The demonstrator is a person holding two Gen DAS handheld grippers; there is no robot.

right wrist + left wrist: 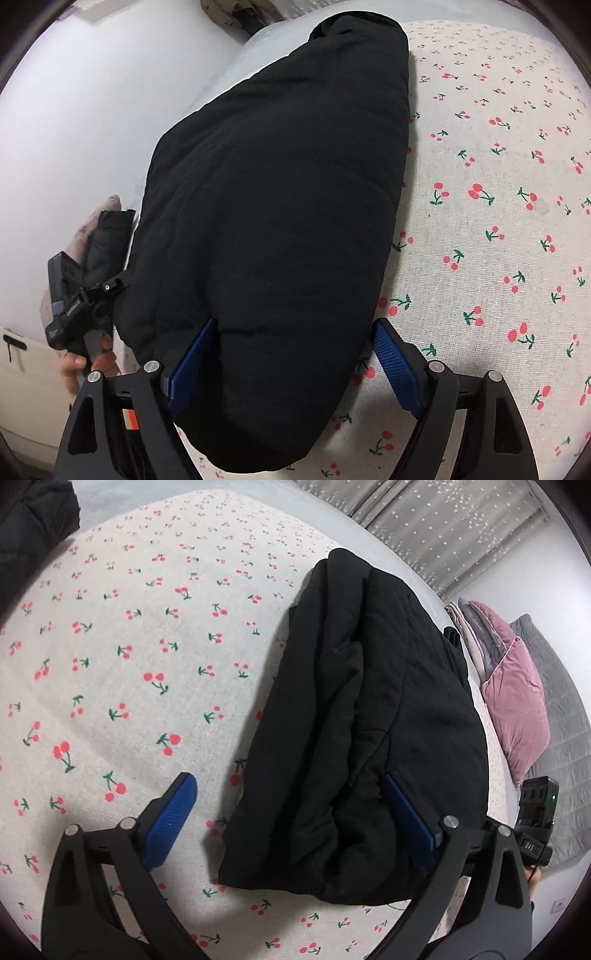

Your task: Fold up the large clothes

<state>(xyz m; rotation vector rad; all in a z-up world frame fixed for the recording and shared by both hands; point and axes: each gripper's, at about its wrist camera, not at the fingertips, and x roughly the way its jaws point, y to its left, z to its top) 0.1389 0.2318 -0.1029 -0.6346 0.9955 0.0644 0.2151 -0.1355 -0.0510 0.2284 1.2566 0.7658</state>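
A folded black coat (pixel 273 221) lies on the cherry-print bed (pixel 110 646). Both grippers, left (pixel 291 823) and right (pixel 291 362), have jaws wide open straddling its near end, gripping nothing.

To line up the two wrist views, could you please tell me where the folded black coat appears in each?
Left wrist: black coat right of centre, running down between the open fingers.
Right wrist: black coat fills the centre, left of the print.
Shared landmark: cherry-print sheet.
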